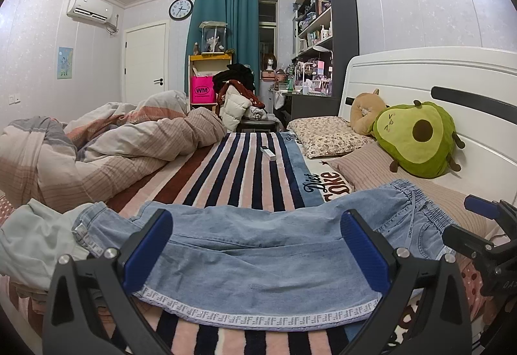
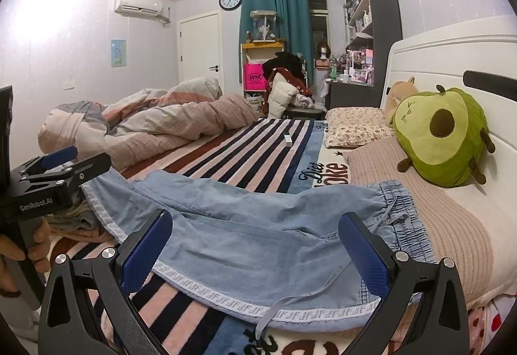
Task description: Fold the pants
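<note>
Light blue denim pants (image 1: 258,245) lie flat across the striped blanket, legs together, with a white patterned side stripe along the near edge and the elastic waistband (image 1: 416,203) to the right. My left gripper (image 1: 257,242) is open and empty, its blue pads just above the legs. My right gripper (image 2: 255,245) is open and empty over the seat and waist part of the pants (image 2: 258,219), near the drawstring (image 2: 284,306). The left gripper also shows in the right wrist view (image 2: 58,167), over the leg ends.
A crumpled duvet (image 1: 113,141) lies far left. A striped blanket (image 1: 245,167) covers the bed, with a small white box (image 1: 268,153) on it. Pillows (image 1: 326,135) and an avocado plush (image 1: 416,138) sit by the white headboard (image 1: 420,73). Folded clothes (image 1: 35,235) lie left.
</note>
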Tool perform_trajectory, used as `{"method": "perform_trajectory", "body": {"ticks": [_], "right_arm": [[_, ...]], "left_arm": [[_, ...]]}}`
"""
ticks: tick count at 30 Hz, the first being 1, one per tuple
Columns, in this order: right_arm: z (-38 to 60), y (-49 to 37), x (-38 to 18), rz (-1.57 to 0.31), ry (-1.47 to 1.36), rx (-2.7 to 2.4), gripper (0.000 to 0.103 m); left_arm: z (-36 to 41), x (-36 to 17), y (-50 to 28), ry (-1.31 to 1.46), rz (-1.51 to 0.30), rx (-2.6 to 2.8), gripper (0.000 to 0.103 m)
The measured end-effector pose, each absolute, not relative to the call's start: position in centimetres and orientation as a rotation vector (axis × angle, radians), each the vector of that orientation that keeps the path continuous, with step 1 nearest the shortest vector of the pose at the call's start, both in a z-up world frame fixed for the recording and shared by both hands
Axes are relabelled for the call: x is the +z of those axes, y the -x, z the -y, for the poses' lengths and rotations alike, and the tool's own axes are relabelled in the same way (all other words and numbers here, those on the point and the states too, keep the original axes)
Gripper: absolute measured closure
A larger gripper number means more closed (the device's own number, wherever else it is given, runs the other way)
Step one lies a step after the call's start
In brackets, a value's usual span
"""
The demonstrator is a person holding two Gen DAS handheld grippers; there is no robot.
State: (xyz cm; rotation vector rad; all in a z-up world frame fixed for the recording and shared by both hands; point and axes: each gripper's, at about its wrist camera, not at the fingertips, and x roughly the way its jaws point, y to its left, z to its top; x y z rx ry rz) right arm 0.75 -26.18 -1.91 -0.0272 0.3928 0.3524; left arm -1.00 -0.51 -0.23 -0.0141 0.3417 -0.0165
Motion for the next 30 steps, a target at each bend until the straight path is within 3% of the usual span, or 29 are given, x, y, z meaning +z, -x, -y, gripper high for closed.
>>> {"method": "perform_trajectory", "body": {"ticks": [22, 30], "right_arm": [[26.4, -0.6, -1.8, -0.387, 0.028, 0.352, 0.000], [26.4, -0.6, -1.9, -0.295, 0.021, 0.365, 0.000]], "left_arm": [[0.5, -0.2, 0.9, 0.014, -0.354, -0.029, 0.001], [-0.2, -1.0, 0.0, 0.036, -0.376, -0.052, 0.001]]}}
